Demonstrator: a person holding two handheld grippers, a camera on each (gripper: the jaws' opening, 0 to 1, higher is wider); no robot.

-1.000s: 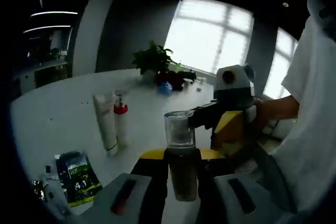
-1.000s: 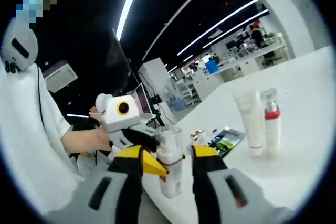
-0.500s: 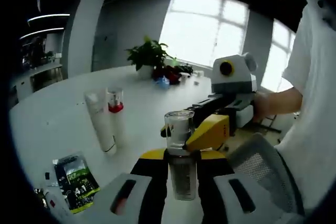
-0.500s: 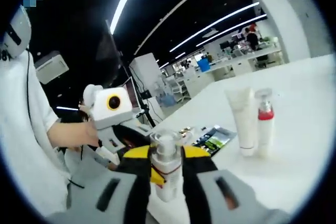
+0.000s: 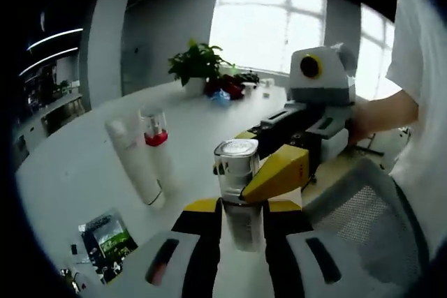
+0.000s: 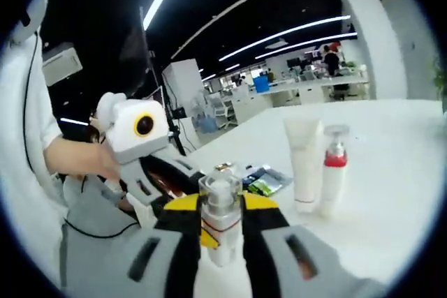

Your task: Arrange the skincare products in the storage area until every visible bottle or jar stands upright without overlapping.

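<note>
1. While the person's hand (image 5: 377, 113) reaches in from the right of the left gripper view, it carries the right gripper (image 5: 276, 172), whose yellow jaw tips press against the bottle (image 5: 239, 183).
2. Seen in the right gripper view, the other hand (image 6: 87, 162) comes in from the left with the left gripper (image 6: 157, 186), its body angled down toward the same bottle (image 6: 220, 218).
3. One white table (image 5: 77, 165) spreads under both views (image 6: 412, 193).
4. One potted plant (image 5: 199, 68) stands at the table's far edge.
5. One white tube (image 5: 133, 162) stands cap down beside one red-collared pump bottle (image 5: 159, 151); the two look to be touching, and stand well apart from the held bottle. They appear as tube (image 6: 302, 165) and pump bottle (image 6: 332, 169) in the right gripper view.
6. One clear-capped bottle stands upright between each view's own jaws, clamped by both grippers at once and held above the table.
7. One dark sachet (image 5: 108, 239) lies flat near the table's near edge.
</note>
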